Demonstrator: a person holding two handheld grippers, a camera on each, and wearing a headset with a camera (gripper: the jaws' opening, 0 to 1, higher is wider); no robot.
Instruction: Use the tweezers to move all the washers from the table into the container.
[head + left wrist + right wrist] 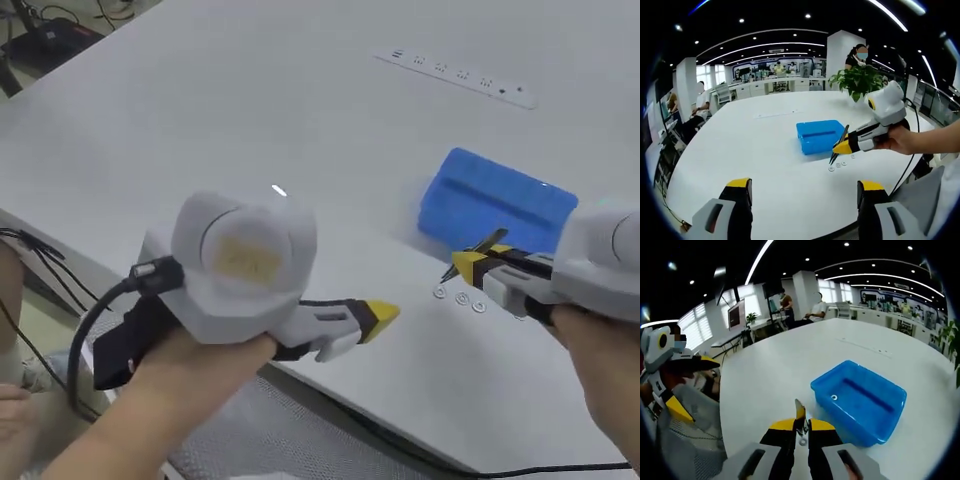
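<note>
Tweezers (845, 134): thin dark metal, two flat blades meeting at a point. The long axis runs slantwise, with the handle end raised toward the container (497, 205) and the tips down and away from it, at the washers (461, 298). The right gripper (468, 265) has its yellow-tipped jaws closed together on the tweezers at about mid-length. In the right gripper view the blade stands out forward between the jaws. Three washers, small flat metal rings, lie in a short row on the counter (250, 130) just beside the container's near wall, directly under the tweezer tips. Cannot tell whether the tips touch one. One more washer (834, 397) lies flat on the floor inside the container, near its left wall. The container is a shallow rectangular tub of glossy blue plastic with rounded corners. The counter is smooth, matte white. The left gripper (804, 186) sits well apart from the container, with its jaws spread wide and nothing between them.
</note>
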